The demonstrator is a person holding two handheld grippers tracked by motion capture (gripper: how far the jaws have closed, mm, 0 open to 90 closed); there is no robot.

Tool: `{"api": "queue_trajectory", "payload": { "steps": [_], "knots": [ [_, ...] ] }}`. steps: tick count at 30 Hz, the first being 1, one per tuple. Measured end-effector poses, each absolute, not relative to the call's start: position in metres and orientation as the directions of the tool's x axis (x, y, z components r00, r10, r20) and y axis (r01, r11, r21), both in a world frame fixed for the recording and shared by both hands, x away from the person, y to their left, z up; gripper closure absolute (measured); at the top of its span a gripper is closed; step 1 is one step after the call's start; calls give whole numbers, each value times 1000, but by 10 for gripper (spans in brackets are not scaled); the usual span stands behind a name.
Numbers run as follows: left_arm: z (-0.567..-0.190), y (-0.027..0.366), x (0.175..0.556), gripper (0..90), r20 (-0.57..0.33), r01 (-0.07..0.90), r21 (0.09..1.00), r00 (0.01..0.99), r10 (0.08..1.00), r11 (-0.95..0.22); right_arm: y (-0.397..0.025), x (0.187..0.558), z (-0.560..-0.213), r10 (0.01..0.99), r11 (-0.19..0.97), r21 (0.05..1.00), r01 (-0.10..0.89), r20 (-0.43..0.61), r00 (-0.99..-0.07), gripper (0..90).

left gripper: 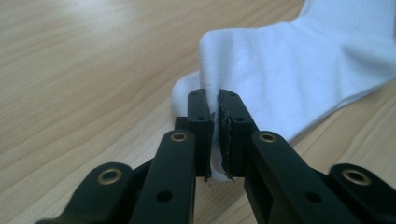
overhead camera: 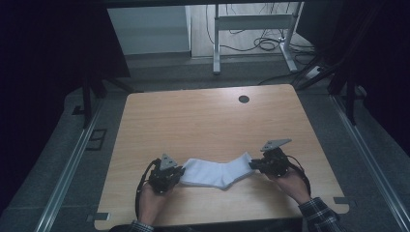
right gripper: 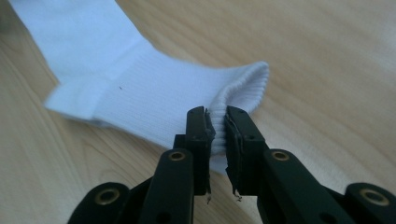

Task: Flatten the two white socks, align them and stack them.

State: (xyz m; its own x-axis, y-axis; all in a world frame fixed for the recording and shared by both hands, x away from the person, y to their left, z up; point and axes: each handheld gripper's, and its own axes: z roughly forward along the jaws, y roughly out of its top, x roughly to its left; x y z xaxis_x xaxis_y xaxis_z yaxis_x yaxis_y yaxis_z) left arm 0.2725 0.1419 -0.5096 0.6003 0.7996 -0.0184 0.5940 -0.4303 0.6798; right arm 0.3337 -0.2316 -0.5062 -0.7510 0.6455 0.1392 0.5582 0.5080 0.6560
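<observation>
**White sock pinched at both ends**

We see the counter (overhead camera: 203,121) at frame centre. The white sock (overhead camera: 217,172) lies at its lower middle. Our left tool (overhead camera: 180,173) pinches the toe end; our right tool (overhead camera: 252,165) pinches the ribbed cuff.

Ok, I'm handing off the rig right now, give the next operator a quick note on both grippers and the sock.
Left gripper: shut on the toe end of the white sock.
Right gripper: shut on the ribbed cuff end.
Sock: near the front edge of the wooden table, stretched between both grippers, bent at the heel; there look to be two layers stacked.
Done: both ends gripped.
Left: probably a fold or a lift; nothing folded yet. Keep both grips shut until you move.
</observation>
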Motion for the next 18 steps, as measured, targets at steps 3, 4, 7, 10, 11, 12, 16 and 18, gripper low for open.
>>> {"api": "queue_trajectory", "payload": {
  "steps": [3,4,7,10,11,12,16,18],
  "knots": [
    [-516,138,273,773,20,612,633,600,800,-475,-231,334,-514,651,535,630,563,118,-750,700],
    [-517,137,273,738,25,613,628,600,799,-480,-232,334,-513,654,536,628,565,115,-748,683],
    [-512,138,272,586,29,601,653,588,808,-461,-234,333,-508,663,524,650,550,94,-743,630],
    [-506,141,274,494,-6,594,690,575,818,-412,-236,333,-501,670,505,677,535,83,-738,610],
    [-505,142,275,480,-17,594,700,568,823,-396,-235,334,-500,672,498,686,531,82,-736,603],
    [-505,142,277,459,-24,597,704,561,827,-384,-234,335,-498,673,495,689,530,81,-735,599],
    [-509,140,283,437,-27,608,702,544,839,-371,-225,339,-499,672,495,694,522,75,-737,554],
    [-513,138,286,428,-25,616,692,541,840,-376,-220,341,-502,668,509,690,515,61,-742,532]
  ]
}}
